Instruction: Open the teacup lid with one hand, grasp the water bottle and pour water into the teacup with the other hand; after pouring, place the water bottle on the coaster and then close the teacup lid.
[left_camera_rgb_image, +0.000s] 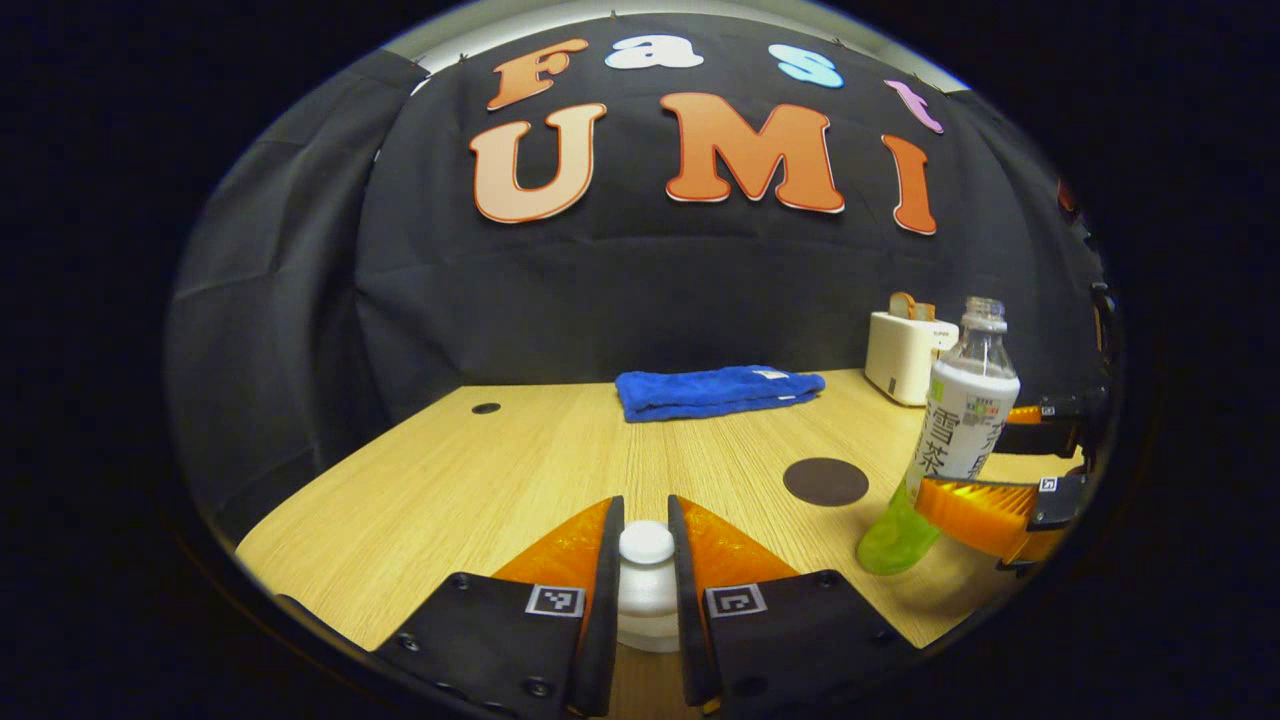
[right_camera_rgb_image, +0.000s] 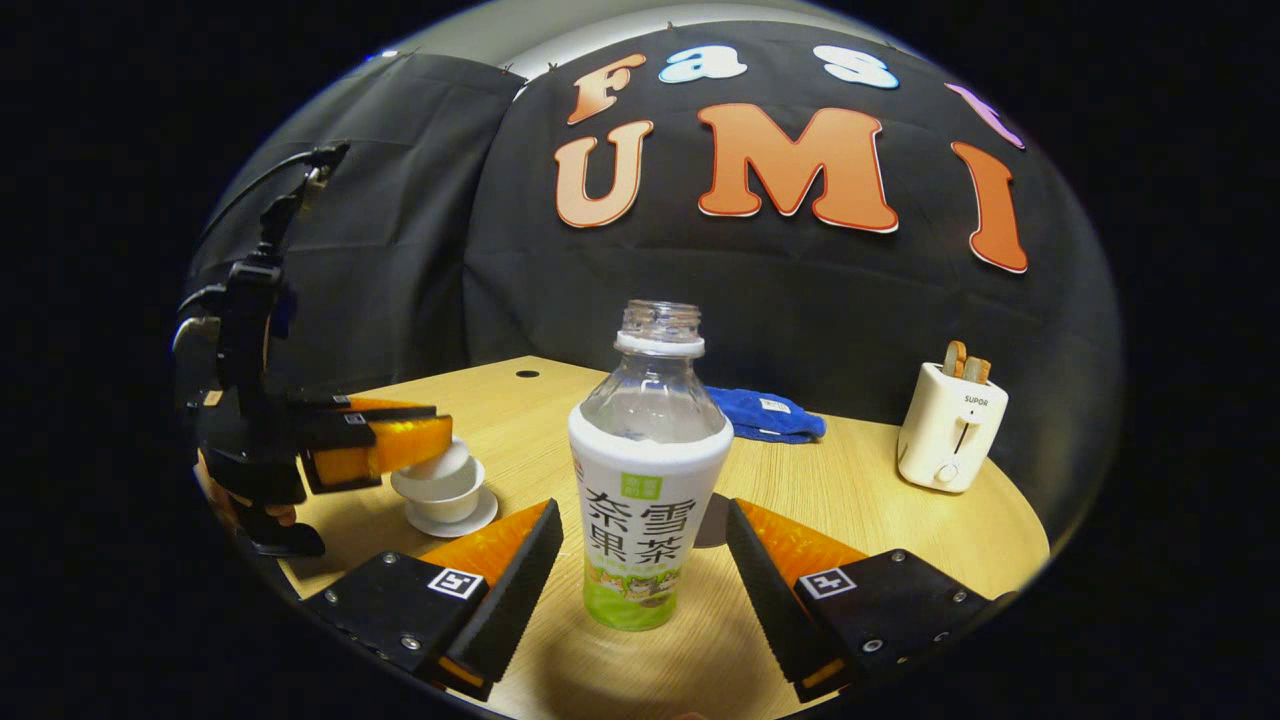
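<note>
A white teacup (right_camera_rgb_image: 447, 503) stands on its saucer (right_camera_rgb_image: 452, 525) on the wooden table. My left gripper (left_camera_rgb_image: 646, 505) is shut on the knob of the white lid (left_camera_rgb_image: 648, 598); in the right gripper view that gripper (right_camera_rgb_image: 420, 425) holds the lid (right_camera_rgb_image: 440, 464) right over the cup, and whether the lid is touching it I cannot tell. An uncapped bottle (right_camera_rgb_image: 650, 470) with a white and green label stands upright between the fingers of my right gripper (right_camera_rgb_image: 645, 520), which is open with a gap on each side. The left gripper view has the bottle (left_camera_rgb_image: 965, 420) at the right.
A dark round coaster (left_camera_rgb_image: 825, 481) lies on the table (left_camera_rgb_image: 480, 470) just left of the bottle. A folded blue towel (left_camera_rgb_image: 715, 390) lies at the back. A white toaster (left_camera_rgb_image: 903, 355) with bread in it stands at the back right. The booth's black cloth closes off the rear.
</note>
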